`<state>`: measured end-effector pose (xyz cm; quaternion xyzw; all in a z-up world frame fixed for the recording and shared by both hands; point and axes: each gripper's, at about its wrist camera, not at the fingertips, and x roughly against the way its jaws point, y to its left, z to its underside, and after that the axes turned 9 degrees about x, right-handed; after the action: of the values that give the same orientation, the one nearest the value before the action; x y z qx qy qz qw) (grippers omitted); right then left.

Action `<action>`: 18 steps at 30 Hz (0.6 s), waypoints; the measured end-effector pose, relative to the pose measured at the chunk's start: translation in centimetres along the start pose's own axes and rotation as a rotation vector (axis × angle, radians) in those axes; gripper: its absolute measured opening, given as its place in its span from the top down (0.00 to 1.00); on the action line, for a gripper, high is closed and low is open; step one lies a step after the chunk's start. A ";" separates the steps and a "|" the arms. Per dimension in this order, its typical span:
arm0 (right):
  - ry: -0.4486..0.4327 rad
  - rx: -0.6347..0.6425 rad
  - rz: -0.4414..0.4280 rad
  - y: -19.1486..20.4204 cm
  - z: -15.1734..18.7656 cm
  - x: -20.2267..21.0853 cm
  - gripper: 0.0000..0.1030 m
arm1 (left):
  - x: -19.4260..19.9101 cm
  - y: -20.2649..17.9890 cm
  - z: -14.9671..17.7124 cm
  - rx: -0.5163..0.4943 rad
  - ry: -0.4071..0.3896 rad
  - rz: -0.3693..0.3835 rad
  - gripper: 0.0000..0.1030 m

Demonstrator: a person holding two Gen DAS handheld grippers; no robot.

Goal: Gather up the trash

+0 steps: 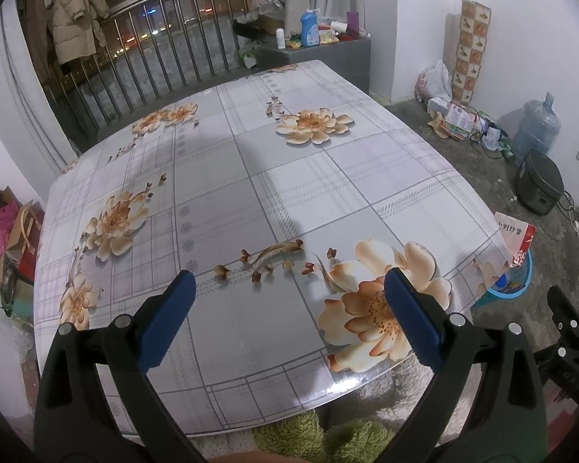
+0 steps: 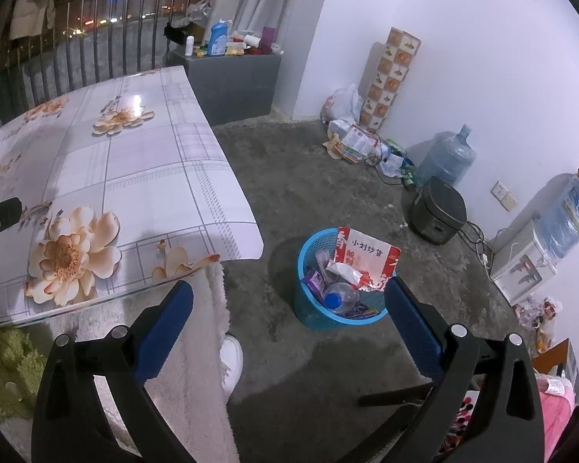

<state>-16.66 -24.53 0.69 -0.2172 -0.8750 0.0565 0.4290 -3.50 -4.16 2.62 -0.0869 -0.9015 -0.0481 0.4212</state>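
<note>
Since both of your hand-held grippers are spread wide with nothing between the pads, you're empty-handed on both sides right now. Your right hand-held gripper (image 2: 288,314) is the one closer to the action: the blue basket (image 2: 308,310) sits on the concrete floor just ahead of it and a bit below, off the table's (image 2: 166,177) corner. Your left hand-held gripper (image 1: 287,308) hangs over the flowered table top, with the basket well off to its right, past the table edge. The basket's mesh-walled, round, standing upright, and pretty stuffed: a red-and-white snack bag (image 2: 366,256) pokes up out of it, and a clear bottle with a blue cap (image 2: 337,297) lies tilted inside. I can't spot any loose trash on the table, so I'd guess you're about done.
</note>
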 end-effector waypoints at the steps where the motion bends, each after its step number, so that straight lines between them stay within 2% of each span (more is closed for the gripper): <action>1: 0.000 0.000 0.000 0.0 0.0 0.0 0.06 | 0.0 0.0 0.0 0.000 0.001 0.000 0.09; 18: -0.010 -0.008 0.000 0.1 -0.4 0.8 0.06 | -0.2 0.1 0.4 -0.005 0.008 -0.001 0.09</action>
<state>-16.74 -24.14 1.53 -0.2185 -0.8775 0.0538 0.4235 -3.66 -4.02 2.19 -0.0873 -0.8998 -0.0510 0.4244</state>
